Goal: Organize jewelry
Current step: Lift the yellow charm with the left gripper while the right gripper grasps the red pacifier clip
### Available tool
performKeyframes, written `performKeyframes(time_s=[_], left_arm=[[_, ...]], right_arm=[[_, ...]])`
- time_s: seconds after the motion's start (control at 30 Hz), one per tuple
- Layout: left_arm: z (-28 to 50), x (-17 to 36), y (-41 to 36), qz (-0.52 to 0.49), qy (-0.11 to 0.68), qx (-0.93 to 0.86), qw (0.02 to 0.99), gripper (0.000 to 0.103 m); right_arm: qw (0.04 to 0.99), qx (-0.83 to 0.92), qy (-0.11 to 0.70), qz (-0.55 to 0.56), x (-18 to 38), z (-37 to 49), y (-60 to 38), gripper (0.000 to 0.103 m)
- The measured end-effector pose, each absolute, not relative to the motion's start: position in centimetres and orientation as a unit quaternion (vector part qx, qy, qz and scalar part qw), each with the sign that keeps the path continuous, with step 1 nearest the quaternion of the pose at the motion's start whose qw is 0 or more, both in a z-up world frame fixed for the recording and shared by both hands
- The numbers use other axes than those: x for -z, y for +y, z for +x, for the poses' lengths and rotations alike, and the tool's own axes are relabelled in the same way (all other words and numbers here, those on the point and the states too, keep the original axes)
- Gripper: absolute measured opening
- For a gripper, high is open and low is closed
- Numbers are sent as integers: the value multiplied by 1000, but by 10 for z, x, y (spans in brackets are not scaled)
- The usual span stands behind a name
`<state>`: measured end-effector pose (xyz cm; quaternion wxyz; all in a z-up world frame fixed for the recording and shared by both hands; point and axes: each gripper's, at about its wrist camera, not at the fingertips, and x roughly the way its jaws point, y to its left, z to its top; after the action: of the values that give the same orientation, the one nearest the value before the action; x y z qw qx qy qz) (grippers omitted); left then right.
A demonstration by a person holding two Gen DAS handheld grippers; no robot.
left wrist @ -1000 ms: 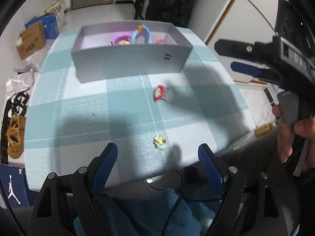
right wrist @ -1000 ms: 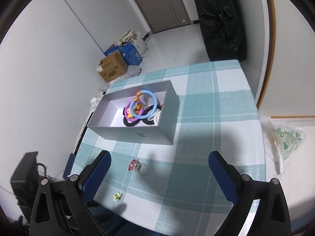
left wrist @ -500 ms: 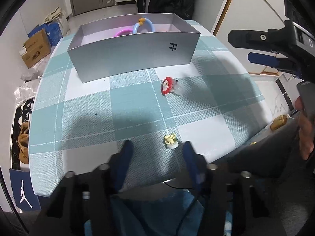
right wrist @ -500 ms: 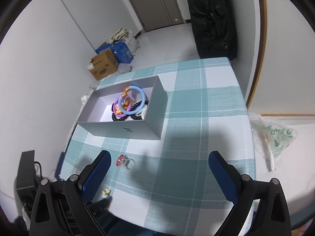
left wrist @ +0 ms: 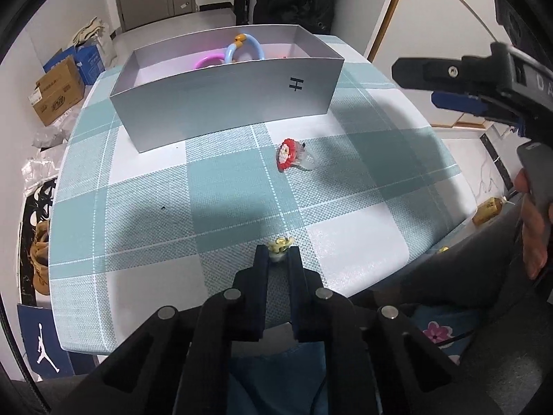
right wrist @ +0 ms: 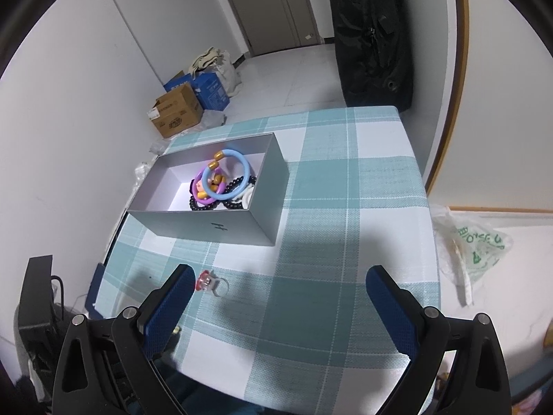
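Note:
My left gripper (left wrist: 278,254) is shut on a small yellow flower ring (left wrist: 281,245) near the table's front edge. A red flower ring (left wrist: 292,155) with a clear band lies in front of the grey box (left wrist: 228,100); it also shows in the right wrist view (right wrist: 207,282). The grey box (right wrist: 238,226) holds a blue bracelet (right wrist: 230,176), a purple one and black beaded ones. My right gripper (right wrist: 276,306) is open and empty, held above the table; it shows at the right of the left wrist view (left wrist: 459,83).
The table has a teal and white checked cloth (right wrist: 345,207). Cardboard boxes (right wrist: 178,114) and bags stand on the floor beyond it. A plastic bag (right wrist: 477,242) lies on the floor to the right. A black bag (right wrist: 373,34) stands by the far wall.
My left gripper has closed from wide open onto the yellow flower ring. The right gripper has drifted slightly and stays open.

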<state>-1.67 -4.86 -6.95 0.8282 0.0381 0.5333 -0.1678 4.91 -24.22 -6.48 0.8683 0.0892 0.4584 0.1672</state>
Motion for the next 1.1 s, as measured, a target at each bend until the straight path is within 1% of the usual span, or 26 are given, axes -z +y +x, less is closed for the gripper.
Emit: performKeyframes(time_s=[0.33,0.57,0.6,0.67,0.8,0.87,0.93,1.0,1.03,1.07,1.1], left_arm=[[-10,43,-29,-11,489,150,859,6],[0,28,-9,-60,462,142,874,6],[2,26,-7,-65,459,143,874,6],[4,24,-5,-71,454,144,876,6],[6,17,1,-87,444,149,879,6],[6,15,4,-95,439,151,881,6],[7,13,8,-102,437,153,881,6],[8,11,11,-106,435,157,880,6],[8,11,12,-107,433,156,881,6],[9,11,13,-108,432,156,882,6],[10,11,15,-110,432,157,881,6]], right_arm=[[850,-172,488,92,80,55,-236,100],[835,-196,509,72,94,58,-217,98],[830,-203,514,71,96,58,-213,97],[819,-218,528,64,102,59,-204,90],[809,-233,537,44,109,60,-187,86],[808,-240,538,30,111,60,-178,81],[808,-243,536,15,111,59,-169,80],[808,-249,533,1,111,59,-160,73],[808,-253,532,-4,111,59,-155,67],[809,-254,530,-12,110,59,-151,63],[810,-253,529,-20,110,58,-148,62]])
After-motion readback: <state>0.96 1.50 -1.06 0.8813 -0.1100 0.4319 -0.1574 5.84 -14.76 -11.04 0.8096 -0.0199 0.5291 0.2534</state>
